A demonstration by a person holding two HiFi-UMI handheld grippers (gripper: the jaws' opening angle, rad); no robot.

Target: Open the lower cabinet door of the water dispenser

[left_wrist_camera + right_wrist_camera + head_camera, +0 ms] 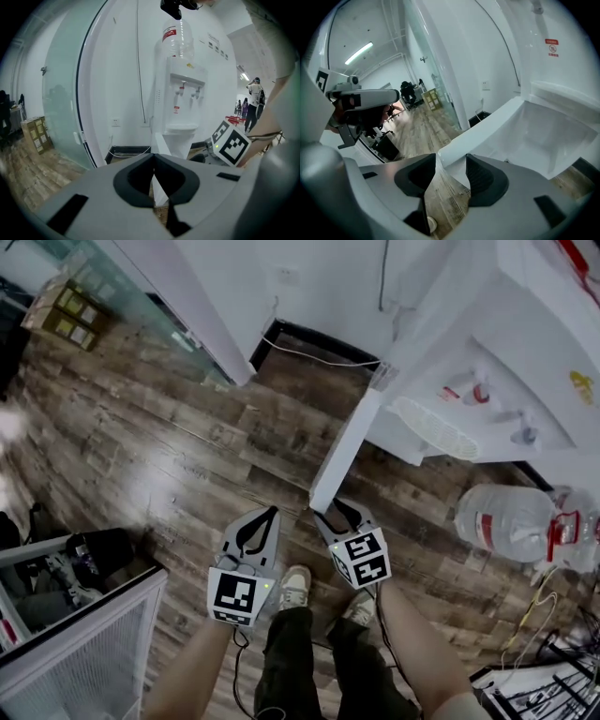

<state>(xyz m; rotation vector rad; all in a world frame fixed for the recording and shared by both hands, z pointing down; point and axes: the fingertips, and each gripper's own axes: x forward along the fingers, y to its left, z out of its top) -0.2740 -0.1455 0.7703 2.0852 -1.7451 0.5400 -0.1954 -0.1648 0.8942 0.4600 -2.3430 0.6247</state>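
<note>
Low on the front of the water dispenser [497, 352], the cabinet door [345, 448] stands swung wide out over the wood floor [178, 456]. My right tool [451, 166] grips the door's free edge between its pads; my left tool [153, 177], pinched together on nothing, hangs just beside it.

Wood-plank floor [169, 446], white wall [319, 282], glass partition [112, 282]
</note>
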